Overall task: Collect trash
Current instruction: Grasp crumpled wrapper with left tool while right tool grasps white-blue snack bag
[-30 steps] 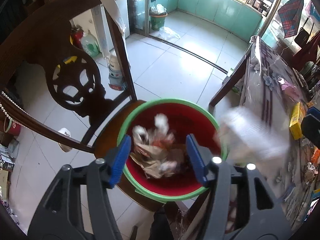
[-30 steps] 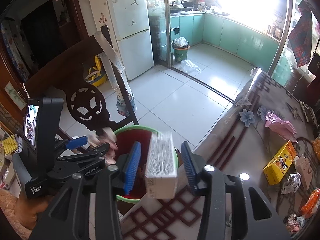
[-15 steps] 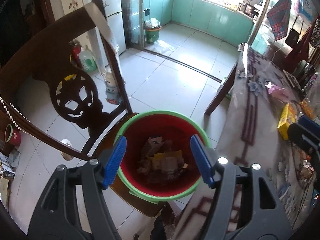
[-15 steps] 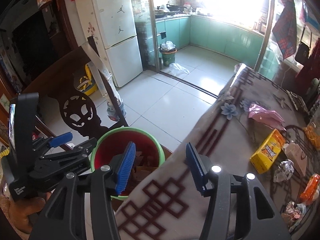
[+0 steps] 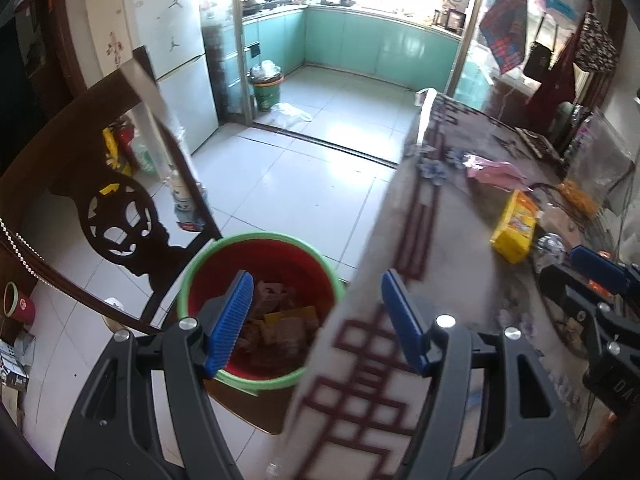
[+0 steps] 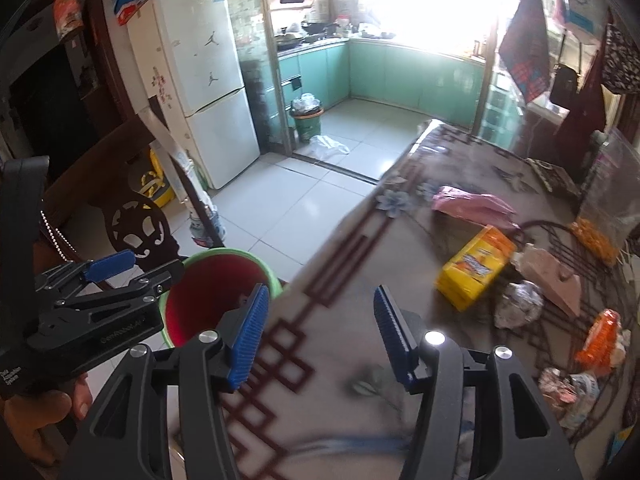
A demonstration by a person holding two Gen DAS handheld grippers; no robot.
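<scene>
A red bin with a green rim stands on a wooden chair seat beside the table and holds crumpled trash; it also shows in the right wrist view. My left gripper is open and empty, over the bin's right edge and the table edge. My right gripper is open and empty above the patterned tablecloth. On the table lie a yellow box, a pink bag, a foil ball, a beige wrapper and orange wrappers.
A dark carved chair back rises left of the bin. A white fridge and a green kitchen bin stand farther back on the tiled floor. Clothes hang at the far right.
The white box held by my right gripper a second ago dropped into the bin. Both grippers have since swung right, from over the bin toward the table, open and empty.
</scene>
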